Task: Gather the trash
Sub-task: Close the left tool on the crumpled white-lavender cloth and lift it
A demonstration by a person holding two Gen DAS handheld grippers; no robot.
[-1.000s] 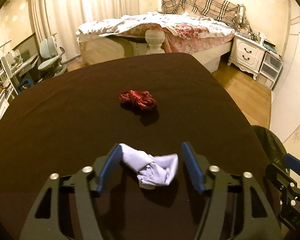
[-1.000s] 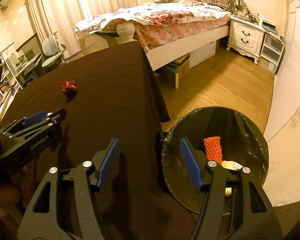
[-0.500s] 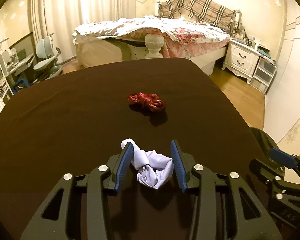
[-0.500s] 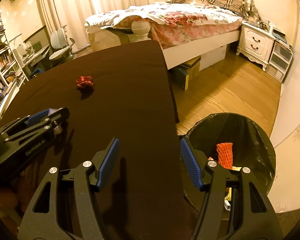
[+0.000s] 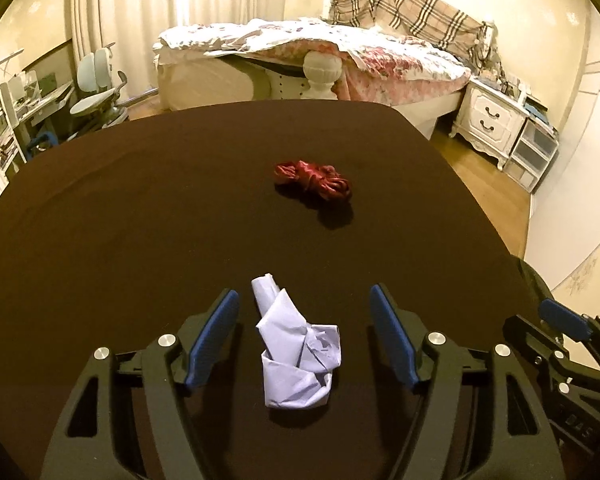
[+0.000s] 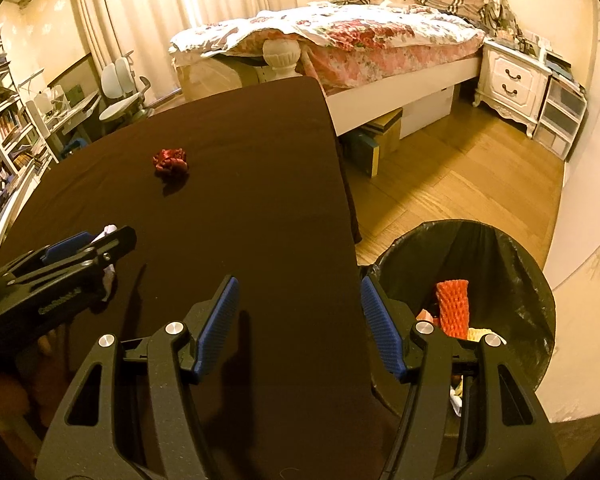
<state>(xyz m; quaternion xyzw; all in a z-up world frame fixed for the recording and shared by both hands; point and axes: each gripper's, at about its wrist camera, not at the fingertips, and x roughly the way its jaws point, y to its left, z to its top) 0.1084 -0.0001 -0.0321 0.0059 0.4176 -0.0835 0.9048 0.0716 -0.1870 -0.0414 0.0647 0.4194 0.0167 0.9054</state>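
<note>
Bedroom setting, warm light: bookshelves [image 6: 8,128] and a white desk chair [image 6: 122,92] at far left, a bed [image 6: 360,44] with floral cover behind, a white nightstand [image 6: 516,80] at right on wood flooring. Table [image 6: 240,184] with dark brown cloth fills the foreground. Item, left: left gripper [image 5: 302,334], blue-padded jaws spread and just opened wider, pads clear of the crumpled white paper [image 5: 296,356] that lies on the cloth between them, nearer the left pad; in the right wrist view only scraps of this paper show past the gripper's side. Item, centre: crumpled red wrapper [image 5: 314,180], lying alone farther out on the cloth, well apart from the paper. Item, right of centre: right gripper [image 6: 300,320], jaws apart with nothing between them, hovering over the table's right edge. Item, right: round trash bin [image 6: 512,264] with black liner, standing on the floor just beside the table edge; contents visible are an orange foam net sleeve [image 6: 452,306] standing upright, a yellowish piece beside it, and pale scraps lower down, partly hidden by the gripper
</note>
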